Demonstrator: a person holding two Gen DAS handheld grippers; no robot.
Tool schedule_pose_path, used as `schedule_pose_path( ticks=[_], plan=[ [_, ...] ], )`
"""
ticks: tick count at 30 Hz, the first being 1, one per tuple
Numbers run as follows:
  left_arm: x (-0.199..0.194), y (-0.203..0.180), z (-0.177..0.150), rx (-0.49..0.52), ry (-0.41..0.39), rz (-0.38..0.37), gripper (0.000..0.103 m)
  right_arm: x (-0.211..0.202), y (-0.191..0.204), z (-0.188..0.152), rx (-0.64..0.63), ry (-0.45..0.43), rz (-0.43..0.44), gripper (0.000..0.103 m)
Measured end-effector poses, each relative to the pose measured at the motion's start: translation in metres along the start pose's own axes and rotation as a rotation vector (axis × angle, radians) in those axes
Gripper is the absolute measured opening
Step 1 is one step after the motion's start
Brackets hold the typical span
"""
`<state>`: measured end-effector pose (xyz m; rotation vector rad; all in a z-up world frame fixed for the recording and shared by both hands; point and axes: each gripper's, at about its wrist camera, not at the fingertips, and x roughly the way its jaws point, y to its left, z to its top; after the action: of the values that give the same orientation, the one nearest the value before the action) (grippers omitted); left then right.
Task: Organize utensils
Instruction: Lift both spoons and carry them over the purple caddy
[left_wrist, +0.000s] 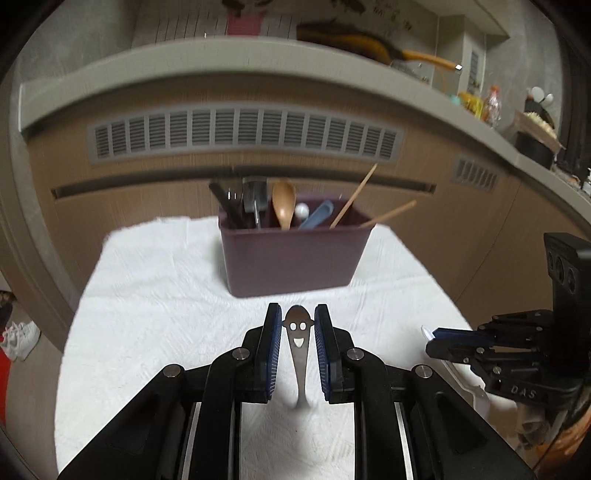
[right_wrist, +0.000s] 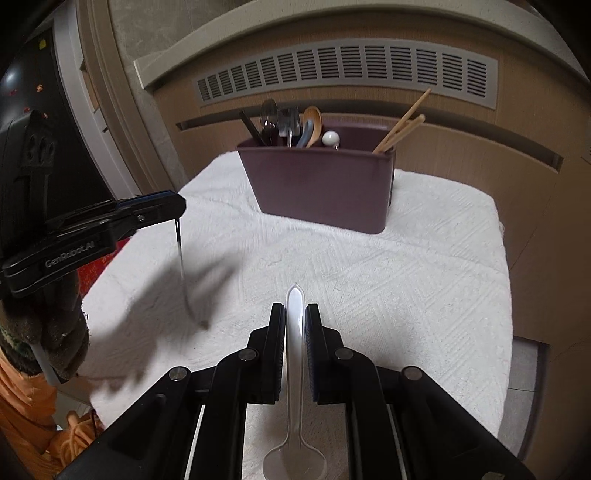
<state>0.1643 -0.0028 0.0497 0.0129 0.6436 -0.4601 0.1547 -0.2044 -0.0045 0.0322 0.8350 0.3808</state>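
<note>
Only left view shows the metal spoon's (left_wrist: 297, 334) smiley cutout.

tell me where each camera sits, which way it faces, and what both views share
Left wrist view: sits on the left hand-held gripper, facing the maroon plastic utensil bin; its fingers hold a smiley-face metal spoon; the right hand-held gripper shows at right.
Right wrist view: sits on the right hand-held gripper, facing the same bin; it grips a clear plastic spoon; a gloved hand shows at left.
Shared: bin, white towel, both grippers.
</note>
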Motion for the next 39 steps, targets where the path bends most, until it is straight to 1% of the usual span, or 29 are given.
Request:
schedule_pose_path(
  ticks=[4,10,12,15,19,21,23,25,29,32,34,37,39],
  plan=[
    [-0.017,-0.006,0.004,0.018,-0.034,-0.009,0.019,-0.021,0.006,0.005,-0.015,-0.045,-0.019,0.011],
    [-0.026,-0.010,0.007,0.019,-0.056,-0.013,0.019,-0.028,0.013,0.011,-0.038,-0.085,-0.047,0.011],
    [-0.030,-0.011,0.010,0.021,-0.068,-0.014,0.019,-0.030,0.012,0.012,-0.033,-0.092,-0.047,0.011],
    [-0.037,-0.014,0.021,0.031,-0.100,-0.017,0.019,-0.036,0.012,0.020,-0.028,-0.128,-0.045,0.011],
    [-0.050,-0.019,0.047,0.053,-0.166,-0.016,0.019,-0.056,0.017,0.045,-0.052,-0.236,-0.056,0.011],
    [-0.057,-0.022,0.067,0.066,-0.204,-0.016,0.019,-0.070,0.021,0.065,-0.072,-0.307,-0.075,0.011],
    [-0.061,-0.024,0.090,0.083,-0.243,-0.011,0.019,-0.084,0.023,0.092,-0.092,-0.390,-0.094,0.011],
    [-0.063,-0.024,0.115,0.094,-0.280,-0.005,0.019,-0.093,0.024,0.119,-0.106,-0.453,-0.102,0.011],
    [-0.058,-0.020,0.158,0.104,-0.334,0.004,0.019,-0.100,0.021,0.168,-0.124,-0.595,-0.147,0.011],
    [-0.045,-0.011,0.182,0.108,-0.347,0.003,0.019,-0.096,0.012,0.196,-0.099,-0.684,-0.173,0.011],
    [-0.032,-0.004,0.192,0.107,-0.343,0.003,0.019,-0.086,0.004,0.209,-0.075,-0.713,-0.189,0.011],
    [-0.008,0.009,0.198,0.091,-0.318,-0.006,0.019,-0.064,-0.005,0.218,-0.049,-0.721,-0.207,0.011],
    [0.014,0.019,0.196,0.069,-0.284,-0.019,0.019,-0.048,-0.010,0.218,-0.041,-0.722,-0.227,0.011]
  ],
)
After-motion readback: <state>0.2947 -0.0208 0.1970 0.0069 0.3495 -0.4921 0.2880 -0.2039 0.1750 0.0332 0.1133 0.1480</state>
